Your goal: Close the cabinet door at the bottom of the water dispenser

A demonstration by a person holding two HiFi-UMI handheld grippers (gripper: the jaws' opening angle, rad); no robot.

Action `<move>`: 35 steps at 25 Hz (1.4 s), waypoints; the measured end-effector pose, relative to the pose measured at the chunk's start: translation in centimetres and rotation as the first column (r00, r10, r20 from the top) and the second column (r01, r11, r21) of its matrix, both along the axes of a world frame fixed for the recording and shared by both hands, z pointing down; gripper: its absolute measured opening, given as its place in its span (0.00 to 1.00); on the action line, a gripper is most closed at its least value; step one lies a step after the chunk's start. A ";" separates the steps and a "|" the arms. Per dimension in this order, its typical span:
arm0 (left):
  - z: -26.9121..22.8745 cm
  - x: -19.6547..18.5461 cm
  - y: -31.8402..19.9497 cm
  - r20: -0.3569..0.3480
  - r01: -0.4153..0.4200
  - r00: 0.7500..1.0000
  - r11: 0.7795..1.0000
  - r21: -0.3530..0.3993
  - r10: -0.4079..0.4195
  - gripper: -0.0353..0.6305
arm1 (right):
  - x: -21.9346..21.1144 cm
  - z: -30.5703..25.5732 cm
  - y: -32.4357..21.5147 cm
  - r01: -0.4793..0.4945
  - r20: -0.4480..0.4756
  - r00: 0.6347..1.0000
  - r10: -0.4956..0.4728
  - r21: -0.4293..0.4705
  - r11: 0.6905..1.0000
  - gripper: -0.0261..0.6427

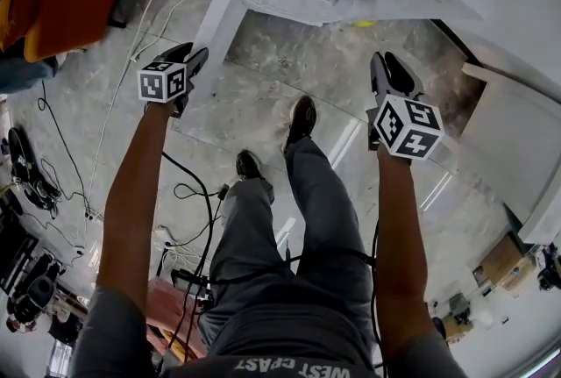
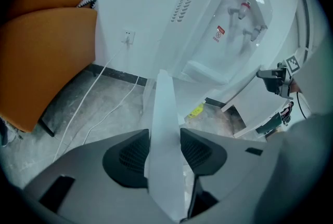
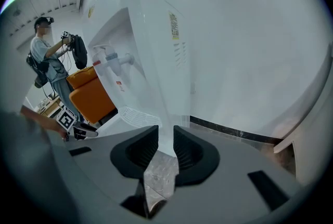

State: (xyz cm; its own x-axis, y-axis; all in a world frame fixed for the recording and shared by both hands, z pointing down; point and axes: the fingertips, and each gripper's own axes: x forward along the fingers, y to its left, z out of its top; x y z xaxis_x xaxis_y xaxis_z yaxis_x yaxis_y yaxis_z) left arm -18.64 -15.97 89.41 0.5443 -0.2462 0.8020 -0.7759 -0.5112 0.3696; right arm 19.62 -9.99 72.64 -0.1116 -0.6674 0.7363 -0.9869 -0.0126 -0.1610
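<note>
Grey marbled floor [image 1: 289, 60] lies under a white water dispenser [image 2: 229, 25]. Its bottom cabinet door [image 2: 164, 98], a plain white panel, stands swung out from the dispenser's base and is seen edge-on. My left gripper [image 2: 165, 140] is spread wide, with the door's edge in the gap; I cannot confirm any pressure on it. My right gripper [image 3: 165, 137], facing the dispenser's front corner, is barely parted and empty.

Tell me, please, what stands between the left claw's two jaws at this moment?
The open cabinet door, seen edge-on, stands between them in the left gripper view; the left claw is open around it.
</note>
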 end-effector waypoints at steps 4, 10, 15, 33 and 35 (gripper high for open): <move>0.1 0.8 0.7 -0.012 -0.013 1.000 1.000 -0.003 0.012 0.36 | 0.0 0.3 0.2 -0.015 0.007 1.000 0.015 0.001 1.000 0.20; 0.0 3.5 2.5 -0.070 -0.038 0.997 0.999 -0.029 0.036 0.36 | 0.0 0.5 0.9 -0.037 0.020 0.999 0.037 -0.002 0.999 0.20; 0.1 6.9 4.0 -0.141 -0.057 0.989 0.996 -0.071 0.047 0.32 | 0.7 0.7 1.3 -0.055 0.026 0.998 0.055 -0.002 0.998 0.21; 0.3 19.1 3.2 -0.243 -0.135 0.963 0.989 -0.053 0.118 0.27 | 6.1 1.8 3.8 -0.118 0.037 0.992 0.118 -0.020 0.993 0.21; 0.4 20.1 2.5 -0.227 -0.149 0.964 0.989 -0.023 0.140 0.24 | 6.7 2.0 3.8 -0.123 0.040 0.992 0.124 -0.019 0.992 0.21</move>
State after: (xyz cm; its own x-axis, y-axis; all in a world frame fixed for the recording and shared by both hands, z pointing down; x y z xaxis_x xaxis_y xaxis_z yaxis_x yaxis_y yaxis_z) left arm 1.49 -13.49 89.84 0.7389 -0.1218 0.6627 -0.5896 -0.5931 0.5483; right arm 26.28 -6.20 74.64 -0.0593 -0.6657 0.7438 -0.9703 -0.1366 -0.1997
